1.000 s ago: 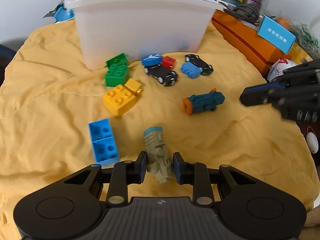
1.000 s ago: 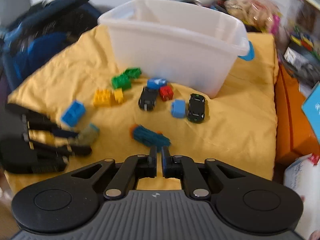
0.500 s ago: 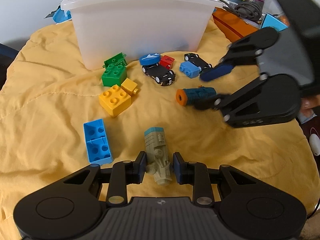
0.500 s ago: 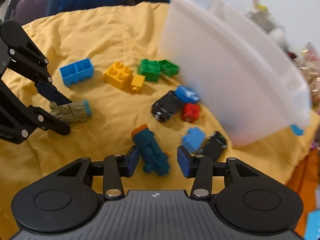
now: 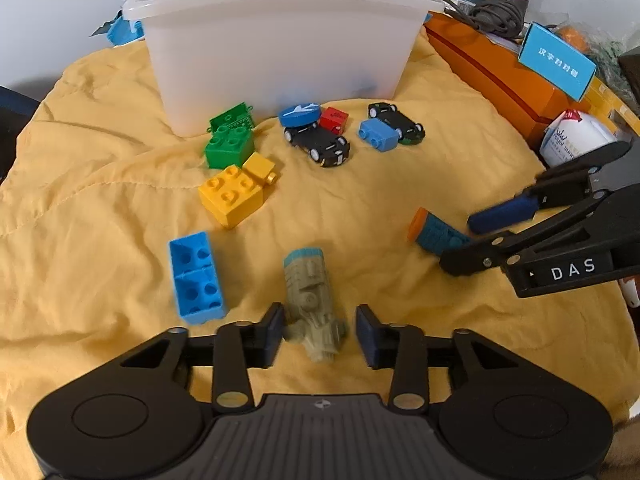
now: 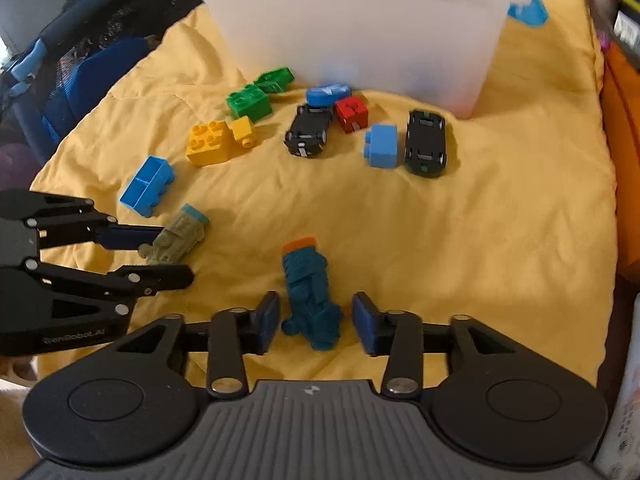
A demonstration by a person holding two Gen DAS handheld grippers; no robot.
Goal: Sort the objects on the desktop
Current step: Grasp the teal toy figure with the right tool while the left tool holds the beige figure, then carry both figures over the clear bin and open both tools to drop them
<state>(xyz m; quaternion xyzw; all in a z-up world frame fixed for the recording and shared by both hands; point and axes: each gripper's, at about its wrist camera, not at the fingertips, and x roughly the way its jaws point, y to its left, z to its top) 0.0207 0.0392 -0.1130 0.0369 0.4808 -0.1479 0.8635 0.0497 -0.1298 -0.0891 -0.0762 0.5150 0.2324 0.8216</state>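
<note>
Straddling the olive toy train point(image 5: 313, 304), left gripper point(image 5: 320, 330) jaws spread, its left pad close against the toy, a gap on the right. Right gripper point(image 6: 314, 322) likewise parted around the teal toy train point(image 6: 308, 296), not clamped. Both toys lie on the yellow cloth point(image 5: 80, 184). Beyond: blue brick point(image 5: 195, 278), yellow brick point(image 5: 232, 196), black toy car point(image 5: 318, 142), then white bin point(image 5: 276, 48).

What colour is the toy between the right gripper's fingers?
Teal toy with an orange tip, clearest in the right wrist view.
</note>
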